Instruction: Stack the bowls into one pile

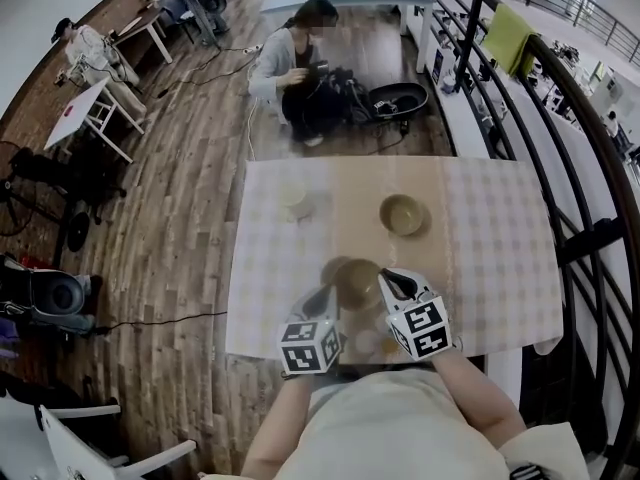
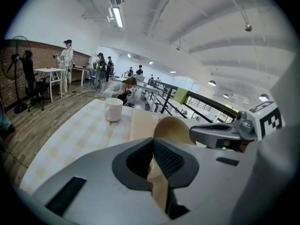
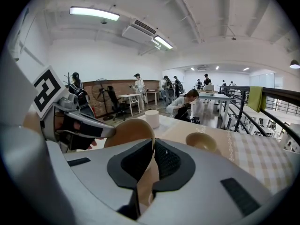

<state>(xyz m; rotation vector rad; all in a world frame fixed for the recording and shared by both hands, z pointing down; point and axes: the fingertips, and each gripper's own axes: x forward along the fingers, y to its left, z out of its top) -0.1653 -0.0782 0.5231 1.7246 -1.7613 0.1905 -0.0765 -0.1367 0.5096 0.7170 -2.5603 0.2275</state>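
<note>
- Gripping one rim of a smooth, round, tan bowl (image 2: 171, 128), the left tongs (image 2: 152, 159) are closed almost fully. Their dark ribbed pads pinch the thin wall from both sides.
- The right tongs (image 3: 152, 161) are shut in the same way on the opposite rim of that bowl (image 3: 129, 130), with the wall caught between the pads.
- Each gripper view shows the other tongs on the far side of the bowl, so both have hold of the one bowl.
- In the head view the bowl (image 1: 357, 283) sits between the two tips, the left tongs (image 1: 328, 294) at its left edge and the right tongs (image 1: 386, 279) at its right edge.
- It is over the near part of a plain tan strip (image 1: 345, 193) that runs down the middle of the worktop (image 1: 500, 258). A dark shadow lies on the strip just to its left.
- A second tan bowl (image 1: 402, 214) stands upright on the same strip, farther from the person and a little to the right. It is well apart from the held bowl.
- A white cylindrical mug (image 2: 113, 109) stands upright on the pale checked cloth (image 2: 79, 135) that covers the worktop, just beside the strip's left edge at the far end.
- The marker cubes of both tongs are near the worktop's near edge.
</note>
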